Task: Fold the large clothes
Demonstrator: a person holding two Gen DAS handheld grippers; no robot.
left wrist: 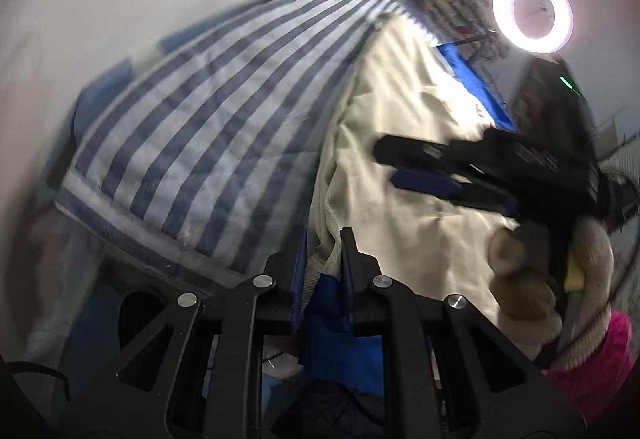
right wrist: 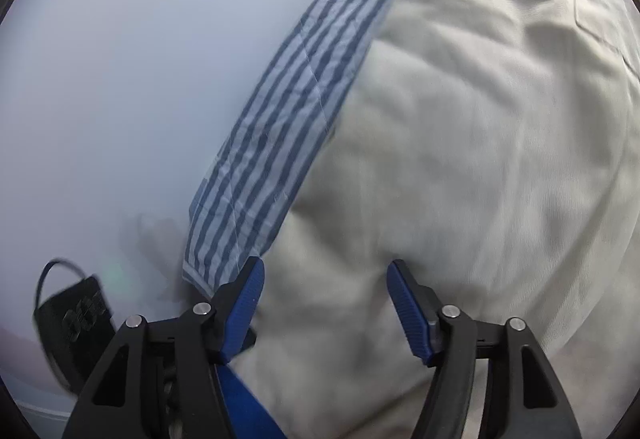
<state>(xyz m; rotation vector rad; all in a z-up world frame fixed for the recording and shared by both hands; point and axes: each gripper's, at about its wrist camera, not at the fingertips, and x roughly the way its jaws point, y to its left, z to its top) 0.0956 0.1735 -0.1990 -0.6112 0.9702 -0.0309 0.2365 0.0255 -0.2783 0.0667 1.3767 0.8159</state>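
A large cream garment (left wrist: 400,143) lies spread over a blue-and-white striped bed cover (left wrist: 208,119). My left gripper (left wrist: 324,243) is shut on the garment's ribbed near edge, with blue fabric (left wrist: 332,323) bunched below the jaws. My right gripper (left wrist: 394,163) shows in the left wrist view, hovering over the cream cloth. In the right wrist view the right gripper (right wrist: 324,279) is open and empty just above the cream garment (right wrist: 480,159), beside the striped cover (right wrist: 280,135).
A lit ring lamp (left wrist: 532,11) stands at the far right. A blue mat (left wrist: 476,83) lies under the garment's far edge. A white wall (right wrist: 120,79) fills the left. A black device with a cable (right wrist: 74,319) sits at lower left.
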